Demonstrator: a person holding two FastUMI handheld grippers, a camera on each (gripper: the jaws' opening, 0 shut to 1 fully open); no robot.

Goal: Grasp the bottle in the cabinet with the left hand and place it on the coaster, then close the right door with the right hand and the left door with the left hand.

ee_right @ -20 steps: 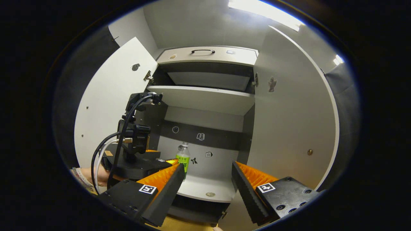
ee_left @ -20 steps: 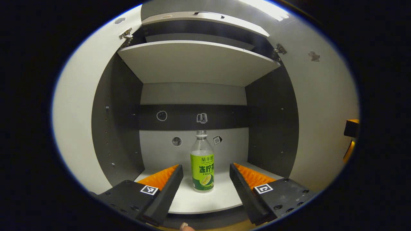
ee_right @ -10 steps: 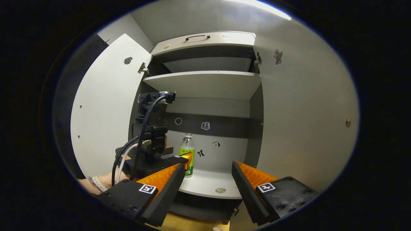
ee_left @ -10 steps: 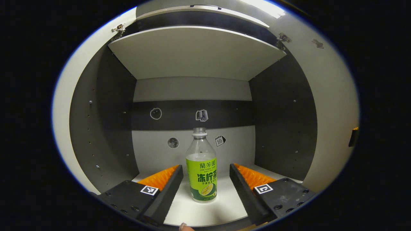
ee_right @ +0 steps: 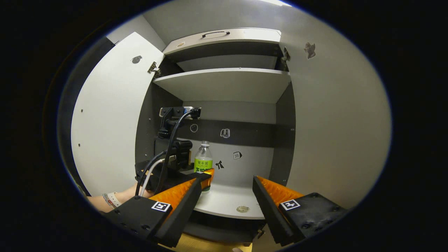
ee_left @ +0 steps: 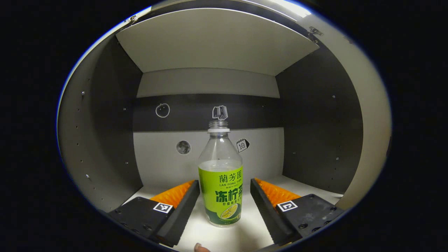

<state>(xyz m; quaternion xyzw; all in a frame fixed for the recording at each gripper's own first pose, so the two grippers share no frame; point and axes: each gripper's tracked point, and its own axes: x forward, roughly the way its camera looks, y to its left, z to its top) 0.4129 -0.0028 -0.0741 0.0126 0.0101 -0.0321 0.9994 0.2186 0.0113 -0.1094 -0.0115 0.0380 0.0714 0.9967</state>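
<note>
**Left gripper brackets bottle inside open cabinet**

A clear plastic bottle with a green label (ee_left: 220,182), uncapped and partly filled, is seen standing upright on the white lower shelf (ee_left: 241,234) of the grey-walled cabinet (ee_left: 105,115), at 6 o'clock in the left gripper view. The left gripper (ee_left: 224,196) is held wide open, one finger at 7 o'clock and the other at 5 o'clock of the bottle; a gap is seen on each side, and nothing is gripped. Small stickers are visible on the back panel behind the bottle.

In the right gripper view, the right gripper (ee_right: 225,196) is likewise spread open and empty, held outside the cabinet in front of the lower shelf. The left gripper (ee_right: 196,176) and the hand (ee_right: 115,199) holding it are seen at 9 o'clock, reaching in to the bottle (ee_right: 203,164). The white left door (ee_right: 108,115) and white right door (ee_right: 336,122) are both swung open.
</note>
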